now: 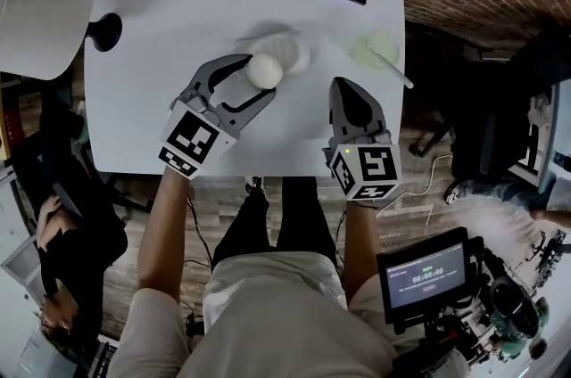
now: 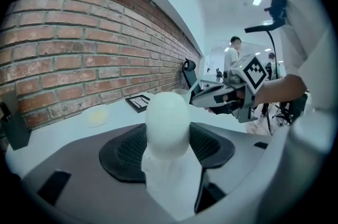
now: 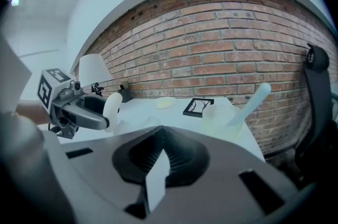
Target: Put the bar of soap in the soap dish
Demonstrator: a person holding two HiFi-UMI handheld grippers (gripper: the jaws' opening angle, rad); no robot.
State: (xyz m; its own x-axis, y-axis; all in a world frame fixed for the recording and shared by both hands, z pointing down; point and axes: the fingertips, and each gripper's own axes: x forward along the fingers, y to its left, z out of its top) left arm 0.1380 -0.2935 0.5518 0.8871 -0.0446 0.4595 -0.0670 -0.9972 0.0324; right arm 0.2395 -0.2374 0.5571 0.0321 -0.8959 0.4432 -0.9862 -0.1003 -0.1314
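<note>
Two hand-held grippers hang over the white surface (image 1: 161, 37), and only one is working. The left hand-held gripper (image 1: 257, 79) has its jaws clamped on the bar of soap (image 1: 264, 70), held up near the middle of the surface. The right hand-held gripper (image 1: 348, 91) sits at four o'clock from the bar, jaws closed with nothing between them.

The soap dish (image 1: 302, 55) lies at one o'clock of the bar, just beside it. It may even sit under the bar's far edge, but white on white the rim is hard to read.

Here's the risk: the soap is a smooth, rounded, egg-like white lump pinched across its middle, so a harder squeeze or a tilt could squirt it out. Released short, it lands on the surface or rolls off the shallow dish.
</note>
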